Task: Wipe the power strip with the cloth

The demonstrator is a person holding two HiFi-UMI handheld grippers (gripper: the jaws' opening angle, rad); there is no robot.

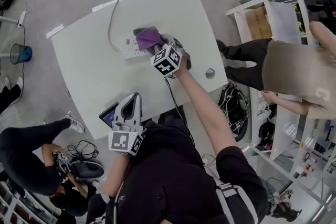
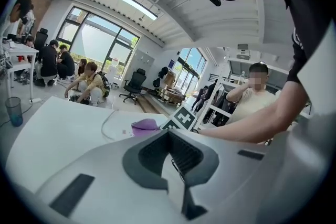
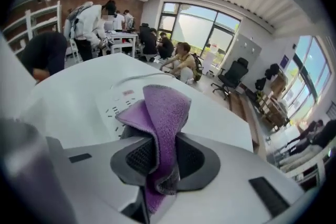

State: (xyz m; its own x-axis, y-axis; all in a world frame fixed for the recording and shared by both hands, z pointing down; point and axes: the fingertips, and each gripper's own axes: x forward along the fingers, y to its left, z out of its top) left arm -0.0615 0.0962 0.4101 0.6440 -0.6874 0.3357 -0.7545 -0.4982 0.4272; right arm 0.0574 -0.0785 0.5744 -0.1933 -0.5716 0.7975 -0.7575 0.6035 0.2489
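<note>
- Pinching the cloth (image 3: 164, 113), the right gripper (image 3: 157, 152) holds it over the strip (image 1: 130, 50) on the table (image 1: 89, 60); the left gripper (image 2: 169, 135) hangs back, jaws together, empty.
- Risk: only a narrow fold is nipped, so a hard drag could pull the cloth free, or shove the unheld strip along.
- Right gripper view shows the fold between the pads; head view alone shows the strip's cord (image 1: 110, 23) and whole outline.

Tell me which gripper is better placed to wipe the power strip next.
Right: the right gripper clamps the purple cloth right at the power strip. The left gripper is empty, back at the near edge of the table, away from the strip.
</note>
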